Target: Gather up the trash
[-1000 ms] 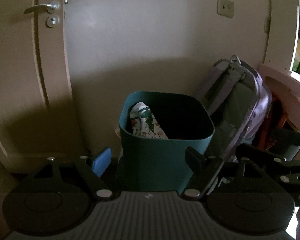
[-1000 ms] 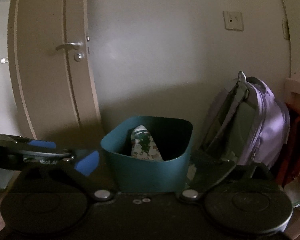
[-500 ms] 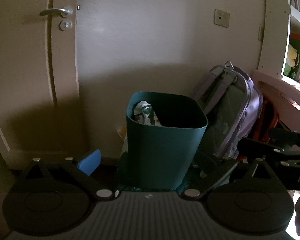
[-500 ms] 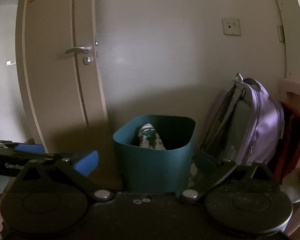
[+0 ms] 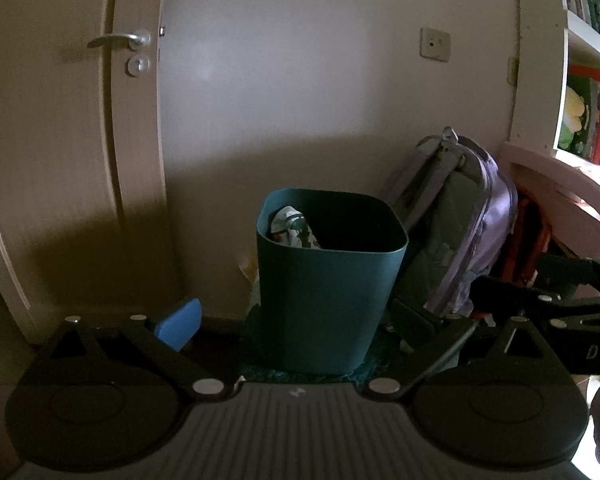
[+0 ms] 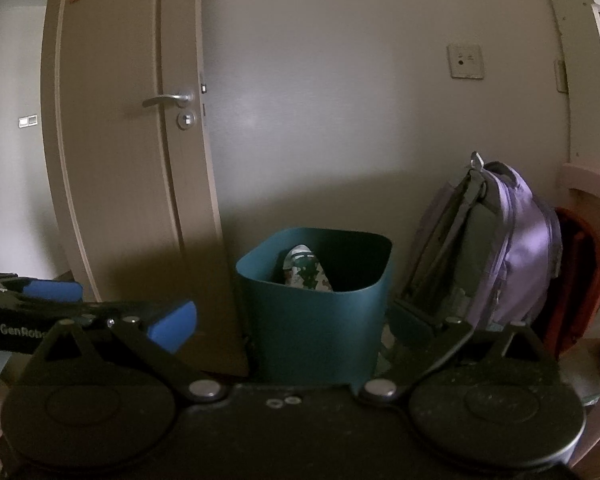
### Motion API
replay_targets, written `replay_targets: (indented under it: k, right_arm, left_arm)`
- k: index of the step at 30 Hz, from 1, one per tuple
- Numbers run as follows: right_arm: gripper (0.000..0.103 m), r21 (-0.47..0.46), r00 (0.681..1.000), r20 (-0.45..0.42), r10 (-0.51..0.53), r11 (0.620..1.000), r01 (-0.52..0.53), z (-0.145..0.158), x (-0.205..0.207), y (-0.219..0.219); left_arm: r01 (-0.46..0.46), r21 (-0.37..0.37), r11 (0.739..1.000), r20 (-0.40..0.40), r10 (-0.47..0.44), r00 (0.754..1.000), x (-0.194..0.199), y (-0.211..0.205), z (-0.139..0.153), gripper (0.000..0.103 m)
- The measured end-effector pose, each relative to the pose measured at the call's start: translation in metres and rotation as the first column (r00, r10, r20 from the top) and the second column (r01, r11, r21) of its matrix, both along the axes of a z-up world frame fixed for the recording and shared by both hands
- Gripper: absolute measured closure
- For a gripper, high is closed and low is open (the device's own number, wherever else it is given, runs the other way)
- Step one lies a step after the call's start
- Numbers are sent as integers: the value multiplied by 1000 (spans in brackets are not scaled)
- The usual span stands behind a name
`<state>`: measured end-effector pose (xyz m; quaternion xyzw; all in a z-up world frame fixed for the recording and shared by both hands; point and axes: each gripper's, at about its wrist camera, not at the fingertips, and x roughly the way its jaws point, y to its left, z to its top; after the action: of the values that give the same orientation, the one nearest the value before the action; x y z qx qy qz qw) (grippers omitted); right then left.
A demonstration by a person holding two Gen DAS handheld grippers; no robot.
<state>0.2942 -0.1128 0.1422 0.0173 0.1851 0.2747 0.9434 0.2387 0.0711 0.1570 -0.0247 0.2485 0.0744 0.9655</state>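
Both grippers pointed slightly downward at the bin point(image 5: 328, 280). The left gripper point(image 5: 296, 320) had just been opening and stood spread wide with nothing between its fingers; the right gripper point(image 6: 292, 320) was likewise spread and empty, the bin showing in the gap. A crumpled printed wrapper point(image 5: 290, 229) lay inside the bin against its left wall. A purple backpack point(image 5: 460, 216) leaned just right of the bin, a door point(image 5: 72, 152) stood left of it, a wall behind
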Motion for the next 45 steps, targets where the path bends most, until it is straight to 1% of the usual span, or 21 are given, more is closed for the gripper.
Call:
replay_targets:
  k: [27, 36, 45]
  right_arm:
    - [0, -1, 1000, 19, 1, 1000, -1, 9, -24, -10]
    - [0, 3, 1000, 16, 3, 1000, -3, 10, -27, -12]
    - [0, -9, 1000, 13, 9, 1000, -9, 6, -34, -15]
  left_arm:
    - [24, 33, 999, 21, -24, 999, -23, -17, 10, 1]
    - [27, 39, 999, 28, -28, 999, -30, -22, 9, 1]
    - [26, 31, 999, 7, -26, 1000, -31, -26, 3, 1]
